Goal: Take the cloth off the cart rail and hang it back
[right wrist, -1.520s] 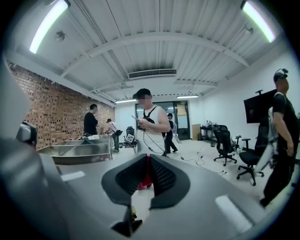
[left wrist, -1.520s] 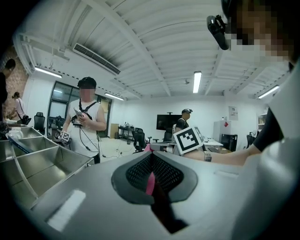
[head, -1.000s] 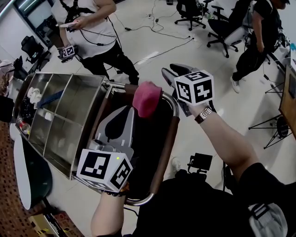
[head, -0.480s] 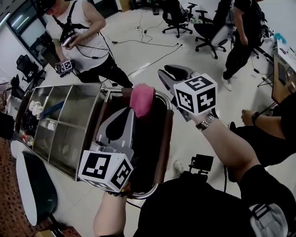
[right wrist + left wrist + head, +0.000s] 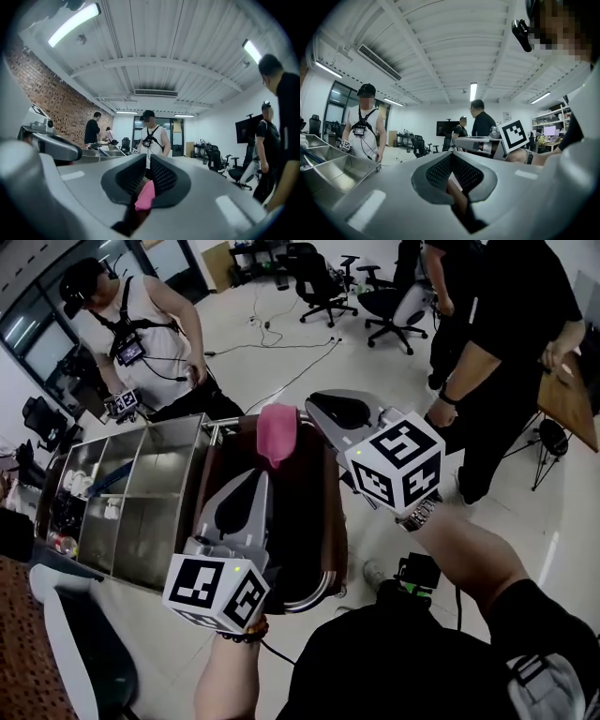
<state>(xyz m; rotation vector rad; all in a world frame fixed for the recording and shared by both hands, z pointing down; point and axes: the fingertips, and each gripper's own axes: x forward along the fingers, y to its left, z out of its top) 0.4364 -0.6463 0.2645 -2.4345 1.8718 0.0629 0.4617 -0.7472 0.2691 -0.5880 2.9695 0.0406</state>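
A pink cloth (image 5: pixel 276 434) hangs draped over the far rail of the steel cart (image 5: pixel 141 493). My right gripper (image 5: pixel 314 402) hovers just to the right of the cloth, apart from it. Its jaws have just been closing and now stand shut with nothing between them. The cloth (image 5: pixel 145 196) shows low behind the pads in the right gripper view. My left gripper (image 5: pixel 258 474) points along the cart's dark end towards the cloth, short of it, shut and empty. In the left gripper view the pads (image 5: pixel 440 168) meet, with a brown strip of the rail (image 5: pixel 459 201) below.
A person in a white vest (image 5: pixel 141 334) stands beyond the cart. People in black (image 5: pixel 506 362) stand close at the right, beside a wooden table edge (image 5: pixel 572 399). Office chairs (image 5: pixel 323 282) and floor cables lie further back. The brown-and-chrome rail (image 5: pixel 333 549) loops round the cart's near end.
Both grippers have come up closer to the camera while the cloth stays on the rail. The right gripper's jaws have narrowed. People in black now stand nearer at the right.
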